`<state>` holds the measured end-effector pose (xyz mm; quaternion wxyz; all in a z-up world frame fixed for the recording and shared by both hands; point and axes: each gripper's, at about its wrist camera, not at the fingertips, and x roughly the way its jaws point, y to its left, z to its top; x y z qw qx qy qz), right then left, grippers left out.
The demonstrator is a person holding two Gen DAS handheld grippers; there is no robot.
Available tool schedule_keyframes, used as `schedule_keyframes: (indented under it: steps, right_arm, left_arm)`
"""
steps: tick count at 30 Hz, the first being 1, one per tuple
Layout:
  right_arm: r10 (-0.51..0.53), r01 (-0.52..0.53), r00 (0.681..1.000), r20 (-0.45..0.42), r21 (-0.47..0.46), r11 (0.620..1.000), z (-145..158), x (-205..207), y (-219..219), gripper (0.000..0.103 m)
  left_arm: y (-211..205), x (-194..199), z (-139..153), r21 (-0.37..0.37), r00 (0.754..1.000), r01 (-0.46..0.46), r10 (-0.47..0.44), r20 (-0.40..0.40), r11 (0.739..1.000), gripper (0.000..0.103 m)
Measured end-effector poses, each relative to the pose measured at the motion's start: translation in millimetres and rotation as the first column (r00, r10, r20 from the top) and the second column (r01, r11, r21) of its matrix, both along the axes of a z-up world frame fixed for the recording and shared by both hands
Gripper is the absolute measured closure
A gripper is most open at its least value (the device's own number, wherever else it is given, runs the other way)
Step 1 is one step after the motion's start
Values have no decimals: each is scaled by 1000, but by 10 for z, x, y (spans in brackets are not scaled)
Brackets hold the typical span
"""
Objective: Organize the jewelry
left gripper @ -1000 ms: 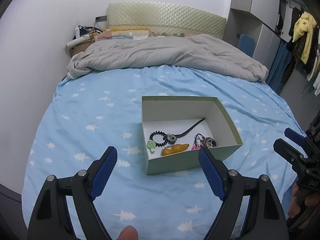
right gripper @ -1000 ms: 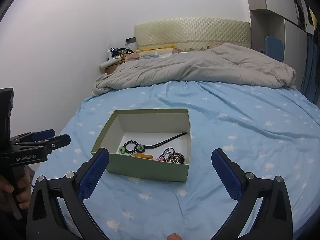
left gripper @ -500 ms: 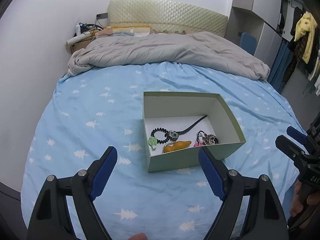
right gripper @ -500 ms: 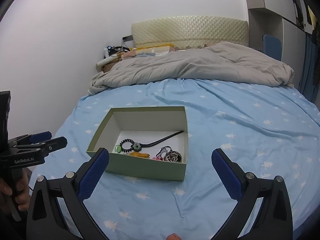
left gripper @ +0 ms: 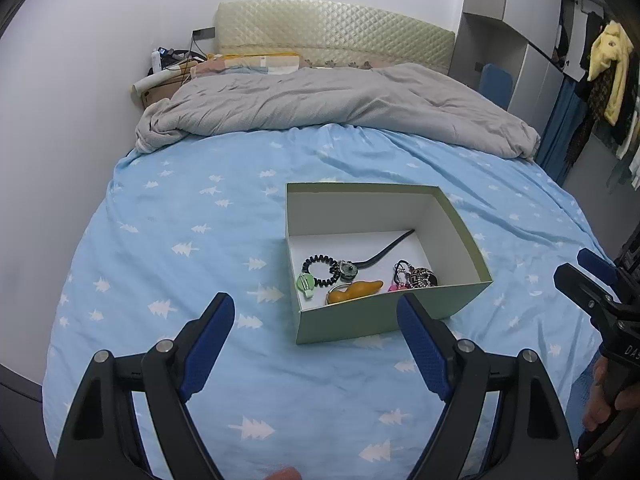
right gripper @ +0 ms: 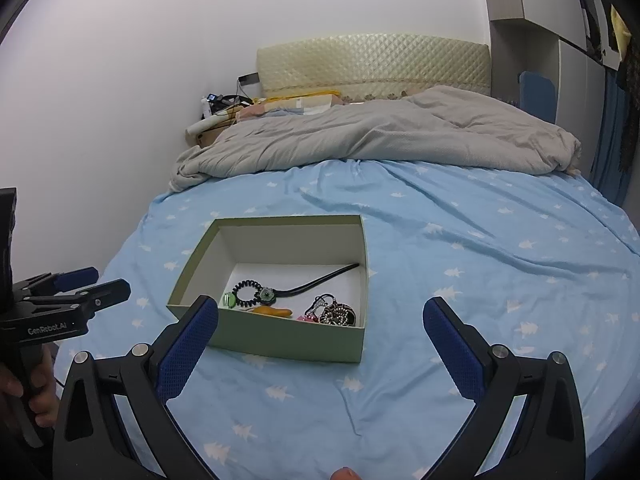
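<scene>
open green box (left gripper: pixel 384 322) on the blue bedsheet (left gripper: pixel 180 216), all jewelry (left gripper: pixel 352 278) gathered inside near its front wall. left gripper (left gripper: pixel 316 320) and right gripper (right gripper: pixel 320 322) hover before it, both spread wide, holding nothing.
</scene>
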<state>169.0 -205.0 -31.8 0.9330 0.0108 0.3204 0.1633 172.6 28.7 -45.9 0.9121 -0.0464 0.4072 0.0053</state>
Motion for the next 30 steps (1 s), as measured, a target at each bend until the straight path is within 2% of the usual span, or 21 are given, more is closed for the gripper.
schedule_keyframes:
  steps: [30]
  right_arm:
    - [-20,20,1000,7,-3,1000,-3,-27,-29,0]
  left_arm:
    - [12,-77,55,-11,1000,6,-6,31,1000,19]
